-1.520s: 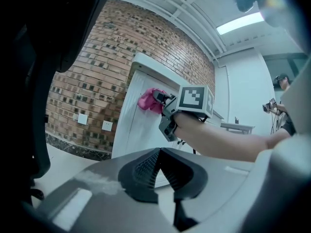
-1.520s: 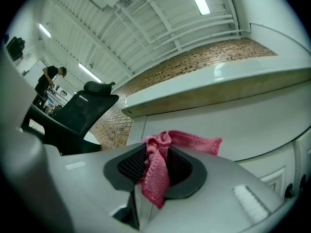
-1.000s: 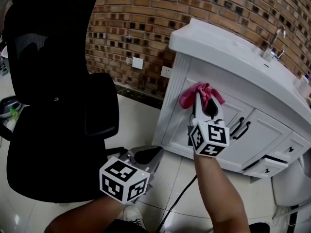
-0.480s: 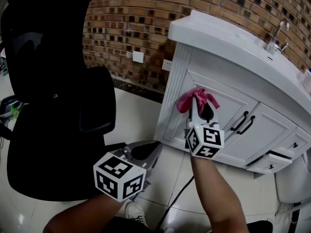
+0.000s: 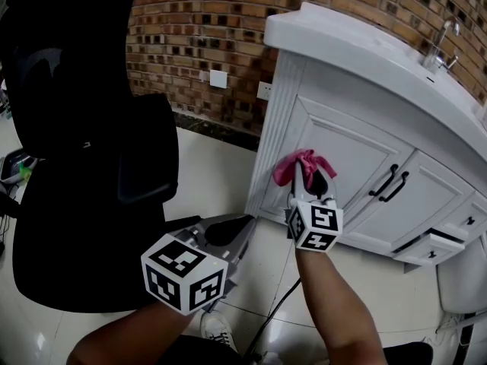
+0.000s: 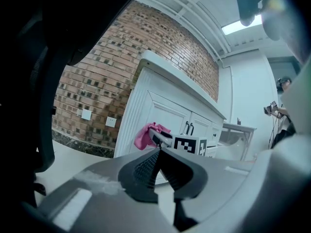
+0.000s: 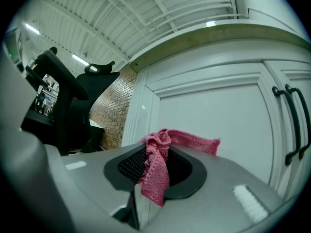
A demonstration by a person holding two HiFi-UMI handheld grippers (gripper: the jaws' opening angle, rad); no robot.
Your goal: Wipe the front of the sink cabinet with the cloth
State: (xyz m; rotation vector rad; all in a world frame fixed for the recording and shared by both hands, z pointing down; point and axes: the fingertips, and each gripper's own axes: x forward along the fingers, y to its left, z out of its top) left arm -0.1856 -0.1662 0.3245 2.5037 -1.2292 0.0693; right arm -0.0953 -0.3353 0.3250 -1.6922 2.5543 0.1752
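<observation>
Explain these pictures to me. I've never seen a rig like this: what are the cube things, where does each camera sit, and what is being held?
No robot here: someone holds a two-jaw hand tool, a gripper, in each hand. The patterned cubes are part of those tools.

The head view comes from a camera on the head, looking down. The two gripper views come from cameras riding on each tool, looking along its jaws.

The right gripper is clamped on a pink cloth, held up at the left door of the white sink cabinet. Whether the cloth presses on the door I cannot tell.

The left gripper hangs low over the tiled floor, jaws together and empty. A black office chair stands to the left.
</observation>
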